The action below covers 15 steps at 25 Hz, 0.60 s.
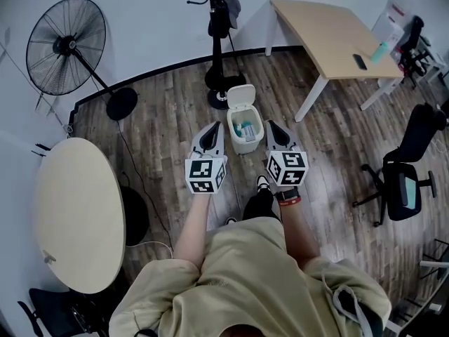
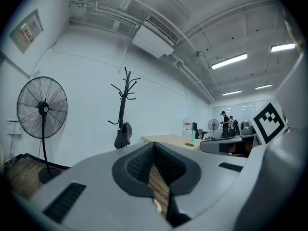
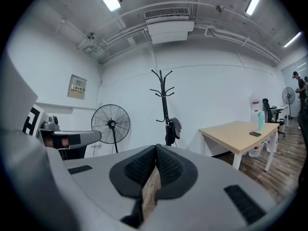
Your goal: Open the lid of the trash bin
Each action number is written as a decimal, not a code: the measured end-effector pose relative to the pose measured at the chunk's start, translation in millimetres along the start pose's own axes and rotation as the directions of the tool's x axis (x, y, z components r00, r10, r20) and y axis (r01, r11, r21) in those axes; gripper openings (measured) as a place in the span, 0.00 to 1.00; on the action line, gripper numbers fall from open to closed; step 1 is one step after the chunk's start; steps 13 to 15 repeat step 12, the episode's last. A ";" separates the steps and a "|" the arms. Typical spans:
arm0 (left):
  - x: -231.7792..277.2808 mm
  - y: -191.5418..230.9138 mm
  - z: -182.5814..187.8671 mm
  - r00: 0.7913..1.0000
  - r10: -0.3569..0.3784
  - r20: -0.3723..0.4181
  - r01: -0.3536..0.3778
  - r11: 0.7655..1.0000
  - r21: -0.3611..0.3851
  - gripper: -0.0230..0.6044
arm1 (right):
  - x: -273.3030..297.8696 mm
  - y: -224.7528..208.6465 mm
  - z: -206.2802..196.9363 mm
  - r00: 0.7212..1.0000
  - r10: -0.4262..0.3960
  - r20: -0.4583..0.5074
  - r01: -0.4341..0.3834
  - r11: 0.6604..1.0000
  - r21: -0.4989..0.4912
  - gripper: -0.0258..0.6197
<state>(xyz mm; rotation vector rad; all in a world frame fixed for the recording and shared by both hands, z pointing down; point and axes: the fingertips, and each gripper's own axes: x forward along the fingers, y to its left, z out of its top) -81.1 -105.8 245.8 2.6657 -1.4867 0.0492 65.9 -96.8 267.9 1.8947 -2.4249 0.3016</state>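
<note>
A small white trash bin (image 1: 244, 144) stands on the wood floor in front of me in the head view. Its lid (image 1: 240, 97) is tipped up and back, and something teal shows inside. My left gripper (image 1: 210, 136) hangs just left of the bin, apart from it, and my right gripper (image 1: 275, 132) just right of it. Each one's jaws meet at the tips with nothing between them. In the left gripper view the left gripper (image 2: 154, 146) points level across the room, as does the right gripper (image 3: 156, 148) in its own view; the bin is hidden in both.
A coat stand (image 1: 217, 48) rises right behind the bin. A floor fan (image 1: 66, 48) stands back left, a round table (image 1: 77, 213) at my left, a wooden desk (image 1: 330, 37) back right, an office chair (image 1: 407, 181) at the right. Two people (image 2: 226, 124) stand far off.
</note>
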 end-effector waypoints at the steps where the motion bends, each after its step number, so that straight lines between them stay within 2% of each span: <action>1: 0.4 0.7 -3.0 1.000 0.002 0.001 -0.002 1.000 -0.004 0.07 | 1.0 -0.1 -3.8 1.000 0.004 -0.005 -0.004 1.000 -0.001 0.06; 7: 9.6 8.1 -26.2 0.999 0.023 0.041 -0.021 0.997 -0.070 0.07 | 18.3 -7.6 -28.1 0.998 0.048 -0.041 -0.048 0.999 0.003 0.06; 12: 60.2 34.0 -51.5 0.999 0.032 -0.024 -0.033 0.997 -0.065 0.08 | 78.4 -28.1 -40.7 0.993 0.082 -0.086 -0.083 0.997 -0.001 0.06; 15: 60.2 34.0 -51.5 0.999 0.032 -0.024 -0.033 0.997 -0.065 0.08 | 78.4 -28.1 -40.7 0.993 0.082 -0.086 -0.083 0.997 -0.001 0.06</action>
